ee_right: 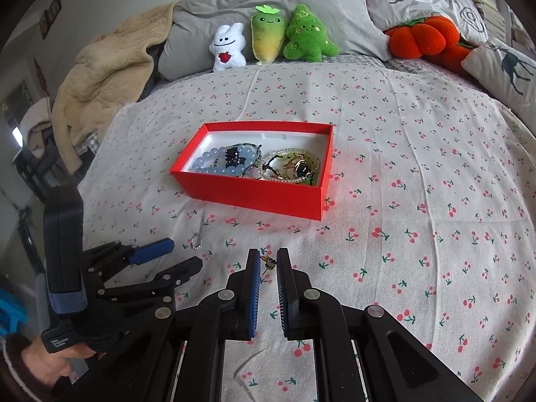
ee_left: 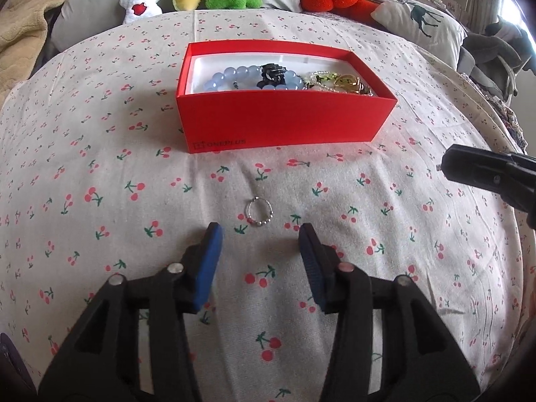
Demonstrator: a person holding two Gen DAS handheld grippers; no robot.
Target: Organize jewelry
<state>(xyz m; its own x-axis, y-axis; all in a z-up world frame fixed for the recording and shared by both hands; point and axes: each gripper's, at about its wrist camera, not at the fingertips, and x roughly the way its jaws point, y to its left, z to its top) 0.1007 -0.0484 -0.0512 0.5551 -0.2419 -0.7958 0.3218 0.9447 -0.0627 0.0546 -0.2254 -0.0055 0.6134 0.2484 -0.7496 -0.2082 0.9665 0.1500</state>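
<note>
L hand-held gripper [ee_left: 259, 234] released over cherry-print bedspread [ee_left: 100, 167]; R hand-held gripper [ee_right: 268, 261] clenched on small trinket [ee_right: 268, 262], maybe earring.

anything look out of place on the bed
One small beaded ring lies loose on the sheet, outside the red box that holds the other jewelry, just ahead of the open left tool.

The left gripper [ee_left: 259, 234] points steeply down, its blue-padded jaws standing apart with nothing between them. Seen from the right wrist, it sits to the left of the right gripper [ee_right: 268, 261] and slightly behind its tips, held by a hand [ee_right: 50, 365] wrapped around the black handle at the bottom left. The right gripper also tilts down, its jaws nearly closed, pinching a small dark item [ee_right: 268, 262] at the tips.
</note>
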